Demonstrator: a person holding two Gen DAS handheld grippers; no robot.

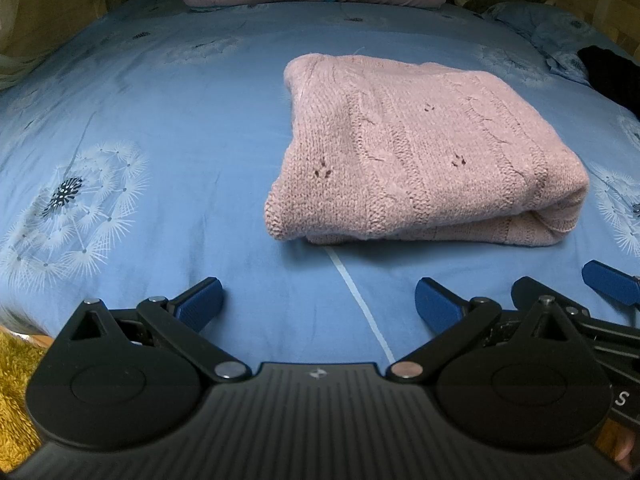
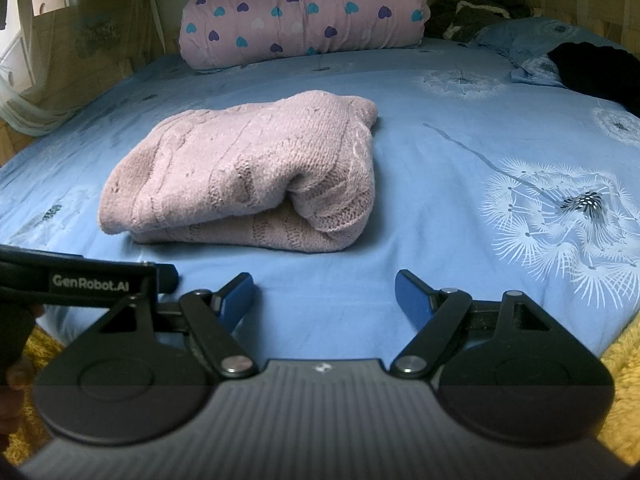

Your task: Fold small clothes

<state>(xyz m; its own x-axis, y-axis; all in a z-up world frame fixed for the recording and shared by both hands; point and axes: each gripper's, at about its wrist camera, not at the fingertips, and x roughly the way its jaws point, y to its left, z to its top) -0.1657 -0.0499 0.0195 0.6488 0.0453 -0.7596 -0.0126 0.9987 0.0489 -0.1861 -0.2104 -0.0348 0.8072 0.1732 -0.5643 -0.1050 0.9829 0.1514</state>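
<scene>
Pink sweater (image 1: 424,148) folded on bed (image 1: 160,120), grippers apart

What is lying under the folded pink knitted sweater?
The pink knitted sweater rests on a blue dandelion-print bedsheet. The sheet directly beneath it is covered, so anything there stays unseen.

The sweater (image 1: 424,152) is pink knitted wool, coarse and fuzzy, with cable ribs and small holes. The sheet (image 1: 168,128) on the bed is smooth matt blue cloth printed with white dandelions. The far quilt (image 2: 304,16) is soft pink cloth with printed hearts. The left tool (image 1: 318,304) and right tool (image 2: 324,294) are matt black plastic, ribbed near the camera, with shiny metal rivets and blue pads (image 2: 240,296). A shaggy yellow rug (image 1: 16,384) lies near.
</scene>
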